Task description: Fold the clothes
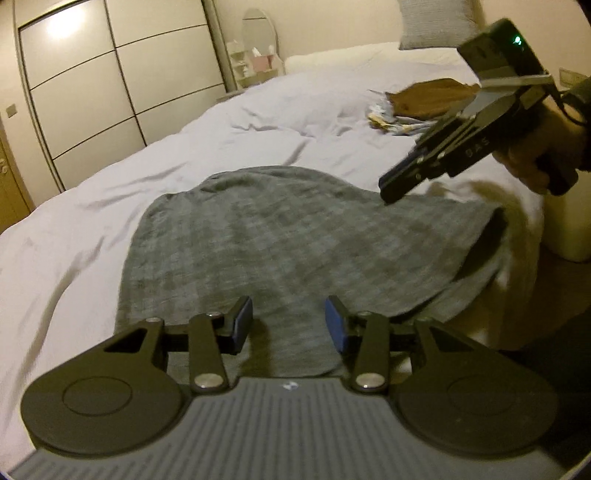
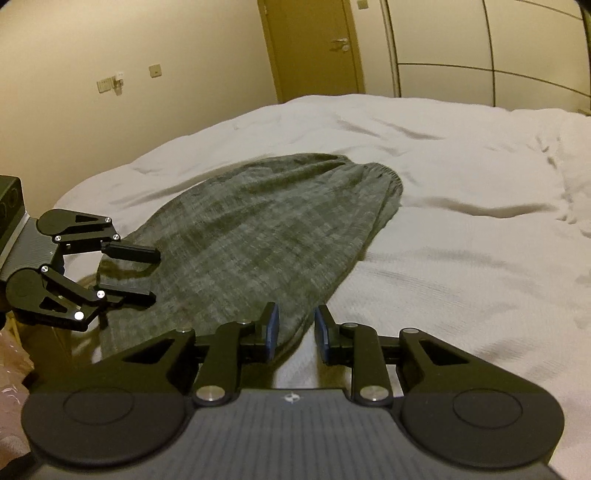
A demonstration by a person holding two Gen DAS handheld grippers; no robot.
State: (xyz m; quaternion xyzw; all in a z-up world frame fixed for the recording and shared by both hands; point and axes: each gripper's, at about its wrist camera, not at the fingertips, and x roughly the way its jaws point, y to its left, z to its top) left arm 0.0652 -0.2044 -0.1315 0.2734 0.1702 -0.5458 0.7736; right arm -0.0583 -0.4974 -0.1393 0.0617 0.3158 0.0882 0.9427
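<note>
A grey knitted garment (image 1: pixel 295 236) lies spread flat on the white bed (image 1: pixel 92 221), with its near edge hanging over the bed's side. My left gripper (image 1: pixel 289 325) hovers over that near edge, open, with nothing between its blue pads. My right gripper (image 1: pixel 388 188), held in a hand, points down at the garment's far right corner. In the right wrist view the garment (image 2: pixel 266 229) stretches away across the bed (image 2: pixel 461 258). There my right gripper (image 2: pixel 296 328) stands open over the garment's near right edge, pinching nothing. My left gripper (image 2: pixel 153 273) hovers open at the garment's left edge.
A brown garment (image 1: pixel 432 96) and other small clothes lie further up the bed, near a grey pillow (image 1: pixel 436 22). A wardrobe (image 1: pixel 110 92) stands beyond the bed, a door (image 2: pixel 314 48) on another wall. A white container (image 1: pixel 569 229) sits beside the bed.
</note>
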